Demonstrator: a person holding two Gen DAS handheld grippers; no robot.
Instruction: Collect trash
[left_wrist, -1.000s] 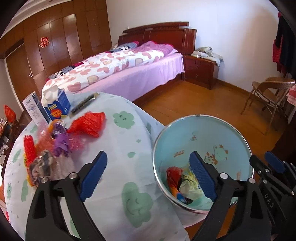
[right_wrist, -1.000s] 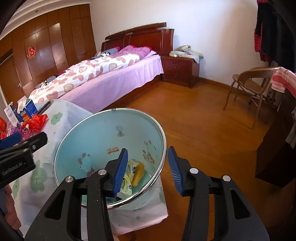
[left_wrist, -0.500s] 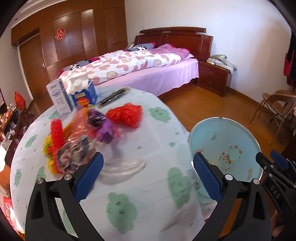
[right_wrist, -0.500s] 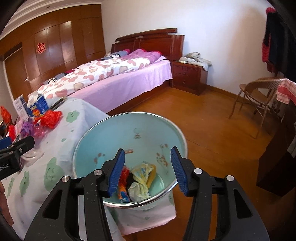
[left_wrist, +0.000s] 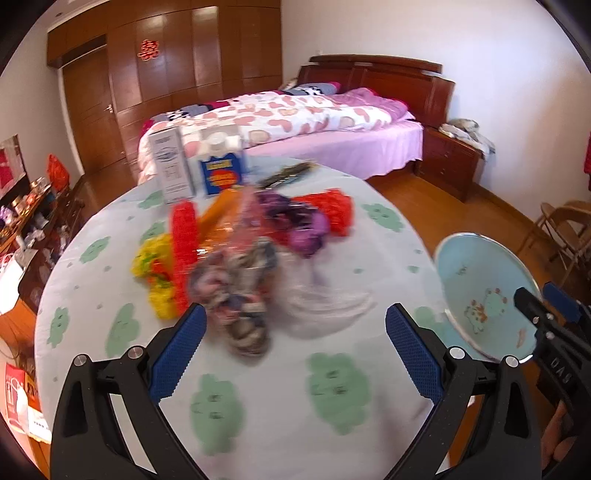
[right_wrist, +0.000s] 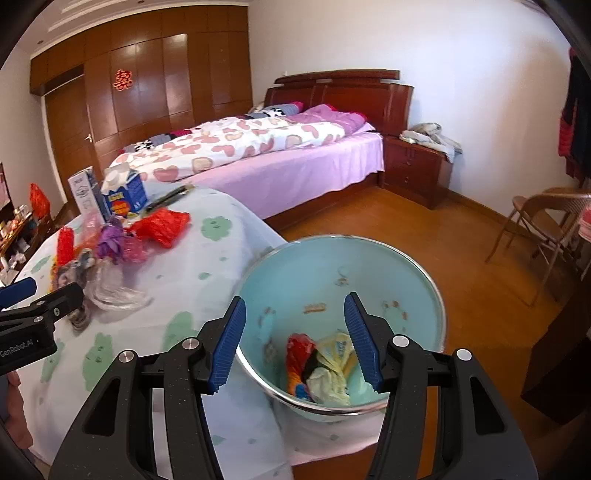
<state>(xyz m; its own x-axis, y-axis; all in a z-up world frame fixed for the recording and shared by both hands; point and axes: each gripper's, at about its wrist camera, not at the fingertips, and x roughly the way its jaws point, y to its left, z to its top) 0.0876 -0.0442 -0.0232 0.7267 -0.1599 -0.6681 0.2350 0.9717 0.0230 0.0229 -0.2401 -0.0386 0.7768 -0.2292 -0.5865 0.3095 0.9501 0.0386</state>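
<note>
Trash pile (left_wrist: 236, 254): crumpled wrappers in red, orange, yellow and purple, plus a clear plastic bag (left_wrist: 325, 306), are heaped on the table, blurred in the left wrist view.
Table (left_wrist: 258, 398): covered by a pale cloth printed with green cloud shapes.
Bin (right_wrist: 417, 280): a light blue pail with a metal rim is seen just beside the table's edge; several wrappers (right_wrist: 321, 365) are lying at its bottom.
Cartons: a white box (left_wrist: 171, 166) and a blue carton (left_wrist: 221, 168) are stood upright at the far side of the table, behind the pile.
Left gripper (left_wrist: 295, 354): jaws are spread wide above the cloth just short of the pile; nothing is held between them.
Right gripper (right_wrist: 297, 343): held over the bin's mouth; its jaws have just been opening and nothing is pinched between them.
Room: a bed (right_wrist: 280, 147) with a heart-print quilt is set beyond the table, a folding chair (right_wrist: 543, 221) at the right.
</note>
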